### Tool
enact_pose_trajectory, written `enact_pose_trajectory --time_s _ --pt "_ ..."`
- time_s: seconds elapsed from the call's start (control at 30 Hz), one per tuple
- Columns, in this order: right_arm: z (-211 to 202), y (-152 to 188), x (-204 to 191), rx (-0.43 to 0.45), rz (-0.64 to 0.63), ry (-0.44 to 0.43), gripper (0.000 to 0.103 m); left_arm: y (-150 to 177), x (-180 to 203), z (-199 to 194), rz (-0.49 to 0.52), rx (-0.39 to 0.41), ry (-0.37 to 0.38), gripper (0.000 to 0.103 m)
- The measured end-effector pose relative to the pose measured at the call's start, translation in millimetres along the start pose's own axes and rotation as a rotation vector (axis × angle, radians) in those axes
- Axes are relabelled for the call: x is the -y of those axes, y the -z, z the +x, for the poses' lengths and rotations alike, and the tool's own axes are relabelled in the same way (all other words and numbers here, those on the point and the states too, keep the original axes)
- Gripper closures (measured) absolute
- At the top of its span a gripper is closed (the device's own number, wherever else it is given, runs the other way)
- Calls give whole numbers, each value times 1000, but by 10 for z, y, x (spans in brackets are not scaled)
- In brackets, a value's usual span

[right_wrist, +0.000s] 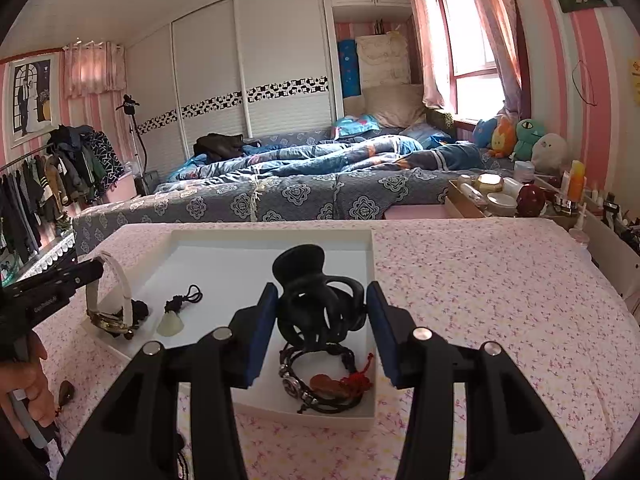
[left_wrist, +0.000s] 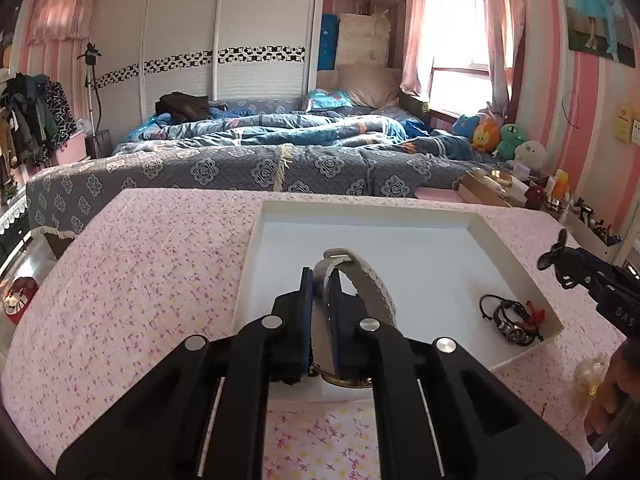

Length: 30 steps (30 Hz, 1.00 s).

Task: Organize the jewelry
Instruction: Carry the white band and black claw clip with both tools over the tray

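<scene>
One white tray (right_wrist: 370, 248), one wristwatch (right_wrist: 110, 312), one hair claw (right_wrist: 320, 304), one pendant (right_wrist: 172, 320), bracelets (right_wrist: 316, 380) too tangled to count.

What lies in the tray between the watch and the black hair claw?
In the right wrist view, a pale pendant on a black cord lies on the tray floor between the watch and the hair claw.
</scene>
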State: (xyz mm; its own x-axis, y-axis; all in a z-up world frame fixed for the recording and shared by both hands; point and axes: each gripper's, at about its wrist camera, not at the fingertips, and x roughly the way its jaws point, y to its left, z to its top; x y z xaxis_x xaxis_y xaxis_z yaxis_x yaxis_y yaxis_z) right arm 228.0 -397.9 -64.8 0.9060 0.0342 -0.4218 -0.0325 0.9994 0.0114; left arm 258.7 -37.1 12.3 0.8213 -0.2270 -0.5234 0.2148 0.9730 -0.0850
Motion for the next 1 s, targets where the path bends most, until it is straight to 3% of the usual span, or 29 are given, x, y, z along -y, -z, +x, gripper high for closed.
enact_pose_trajectory --time_s 0.47,1.0 --pt "94 92 -278 -44 -42 -86 57 72 102 -26 22 -2 40 97" --pt "118 105 -351 -50 -52 -97 56 81 217 28 53 -15 27 94"
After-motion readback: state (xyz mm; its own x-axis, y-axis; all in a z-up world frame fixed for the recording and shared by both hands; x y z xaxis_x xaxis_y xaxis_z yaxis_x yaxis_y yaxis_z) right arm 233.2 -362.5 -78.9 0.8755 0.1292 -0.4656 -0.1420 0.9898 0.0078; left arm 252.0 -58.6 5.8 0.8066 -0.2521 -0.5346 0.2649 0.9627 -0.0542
